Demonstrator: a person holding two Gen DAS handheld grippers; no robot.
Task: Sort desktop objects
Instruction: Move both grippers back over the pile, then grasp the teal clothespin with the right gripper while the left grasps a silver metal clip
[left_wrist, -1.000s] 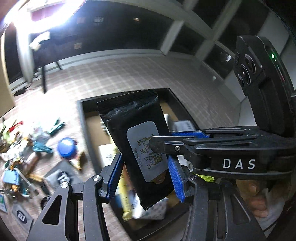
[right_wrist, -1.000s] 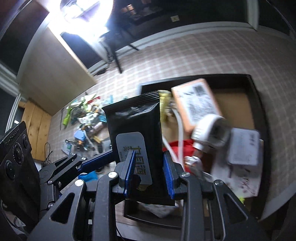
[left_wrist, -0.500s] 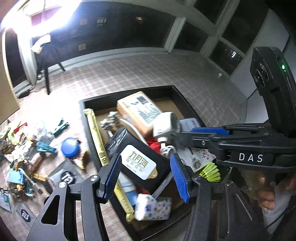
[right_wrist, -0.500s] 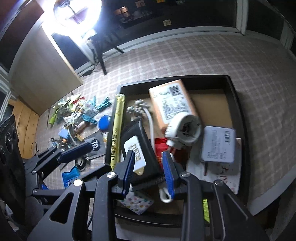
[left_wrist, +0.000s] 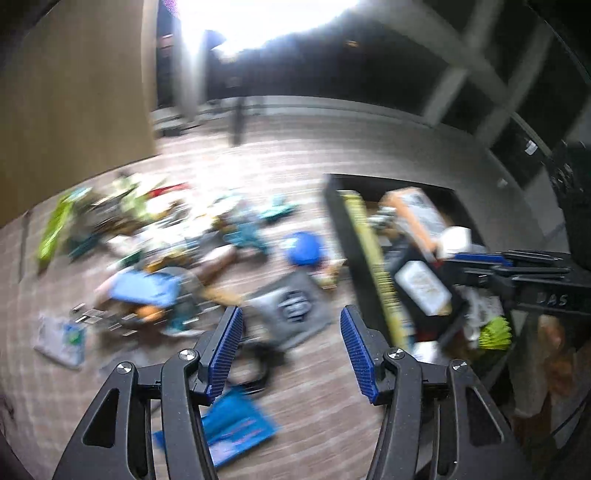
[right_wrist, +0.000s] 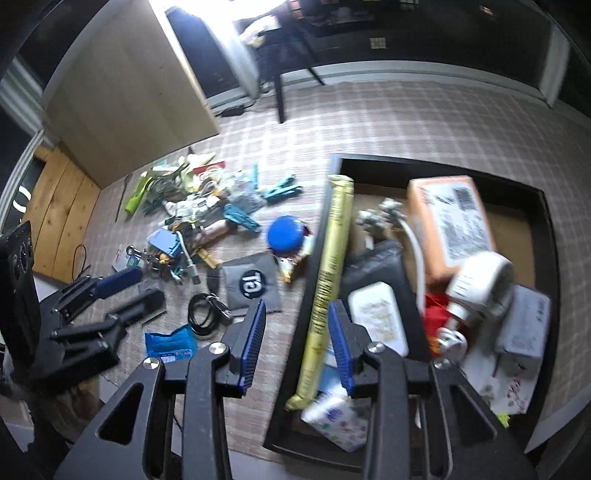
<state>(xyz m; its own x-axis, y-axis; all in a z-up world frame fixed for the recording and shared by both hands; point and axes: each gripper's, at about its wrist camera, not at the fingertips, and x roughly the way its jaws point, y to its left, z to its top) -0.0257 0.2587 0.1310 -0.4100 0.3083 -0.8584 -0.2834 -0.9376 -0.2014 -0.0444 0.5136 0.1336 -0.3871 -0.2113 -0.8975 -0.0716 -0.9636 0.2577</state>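
A black tray (right_wrist: 545, 206) on the right holds sorted items: a black pouch with a white label (right_wrist: 376, 291), an orange box (right_wrist: 452, 221), a long yellow packet (right_wrist: 327, 280), a white round plug (right_wrist: 480, 280) and a grey box (right_wrist: 524, 325). My right gripper (right_wrist: 297, 328) is open and empty above the tray's left rim. My left gripper (left_wrist: 290, 336) is open and empty over a grey pouch (left_wrist: 291, 302) on the table. The left wrist view is blurred. The tray (left_wrist: 334, 206) shows at its right.
A pile of loose small things (right_wrist: 192, 218) lies on the checked tablecloth at the left. Nearby are a blue round lid (right_wrist: 286, 232), a grey pouch with a round logo (right_wrist: 251, 282), a black coiled cable (right_wrist: 203, 319) and a blue packet (right_wrist: 170, 343).
The black pouch was held by my right gripper, then dropped into the tray. Both grippers are open now, and the left one has swung left toward the loose pile.
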